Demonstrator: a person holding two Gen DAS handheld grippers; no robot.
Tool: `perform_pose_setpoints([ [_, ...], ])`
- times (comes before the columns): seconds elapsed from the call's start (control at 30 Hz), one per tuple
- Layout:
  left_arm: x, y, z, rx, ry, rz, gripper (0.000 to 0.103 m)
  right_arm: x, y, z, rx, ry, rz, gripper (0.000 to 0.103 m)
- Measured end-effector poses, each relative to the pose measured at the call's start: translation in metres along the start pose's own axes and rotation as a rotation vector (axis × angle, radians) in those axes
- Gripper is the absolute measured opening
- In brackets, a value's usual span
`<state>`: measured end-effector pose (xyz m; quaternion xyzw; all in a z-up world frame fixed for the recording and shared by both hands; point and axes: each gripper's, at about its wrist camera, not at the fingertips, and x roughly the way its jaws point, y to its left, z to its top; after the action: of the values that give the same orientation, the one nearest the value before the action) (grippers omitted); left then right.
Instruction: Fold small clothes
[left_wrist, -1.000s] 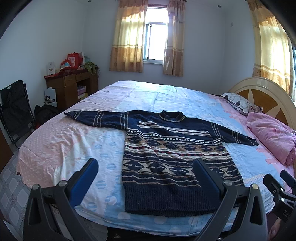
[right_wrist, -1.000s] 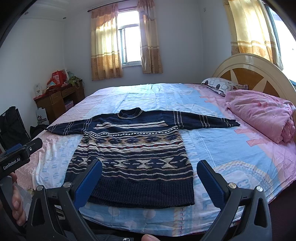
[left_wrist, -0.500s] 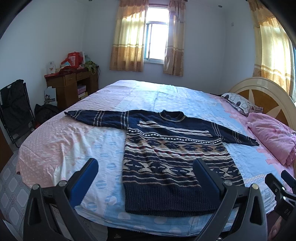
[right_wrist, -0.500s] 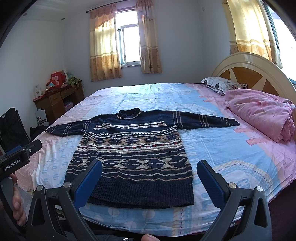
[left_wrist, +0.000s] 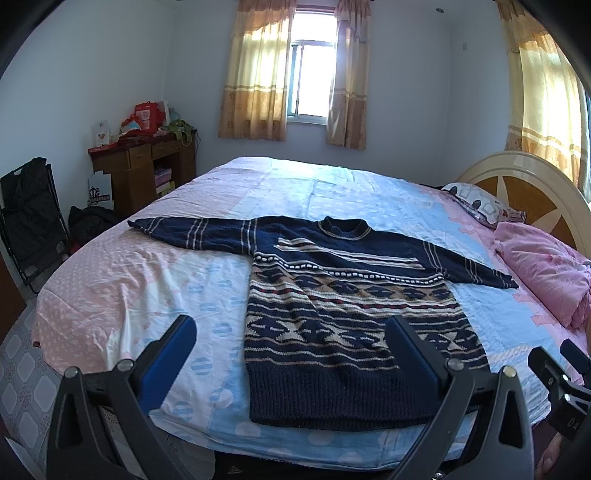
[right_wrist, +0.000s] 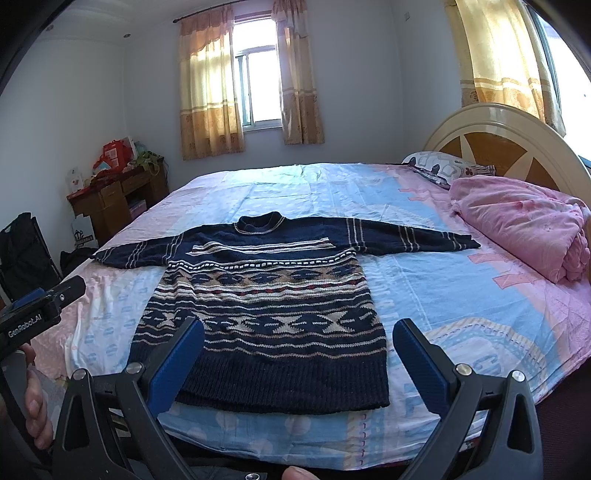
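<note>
On the bed (left_wrist: 192, 295) a patterned sweater (left_wrist: 347, 325) lies flat, sleeves spread. Both the left hand-held gripper (left_wrist: 291, 336) and right hand-held gripper (right_wrist: 297, 338) hover wide open, empty.

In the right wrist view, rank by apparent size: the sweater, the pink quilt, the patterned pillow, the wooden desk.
1. Sweater
2. Pink quilt
3. Wooden desk and patterned pillow look about alike; both sit far from the camera, so I won't rank them.
</note>
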<state>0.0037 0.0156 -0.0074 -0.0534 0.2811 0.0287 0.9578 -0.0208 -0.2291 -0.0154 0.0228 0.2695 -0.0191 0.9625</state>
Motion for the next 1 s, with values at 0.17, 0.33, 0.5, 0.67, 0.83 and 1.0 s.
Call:
perform_pose_setpoints([
  [0.17, 0.004, 0.001, -0.004, 0.004, 0.014, 0.001, 0.103, 0.004, 0.000, -0.001, 0.003, 0.010, 0.004, 0.102],
  [0.33, 0.014, -0.002, -0.003, 0.025, 0.021, 0.020, 0.103, 0.011, -0.003, 0.000, 0.001, 0.009, 0.005, 0.102],
  [0.5, 0.036, -0.002, 0.000, 0.078, 0.034, 0.064, 0.103, 0.029, -0.008, 0.002, -0.026, 0.013, -0.003, 0.102],
  [0.67, 0.065, 0.003, 0.005, 0.117, 0.066, 0.116, 0.103, 0.053, -0.019, 0.006, -0.035, 0.027, -0.023, 0.102],
  [0.83, 0.101, 0.003, 0.009, 0.190, 0.108, 0.158, 0.103, 0.086, -0.037, 0.011, -0.029, 0.064, -0.046, 0.102],
  [1.0, 0.138, 0.000, 0.015, 0.232, 0.149, 0.172, 0.103, 0.127, -0.056, 0.015, -0.038, 0.107, -0.089, 0.102],
])
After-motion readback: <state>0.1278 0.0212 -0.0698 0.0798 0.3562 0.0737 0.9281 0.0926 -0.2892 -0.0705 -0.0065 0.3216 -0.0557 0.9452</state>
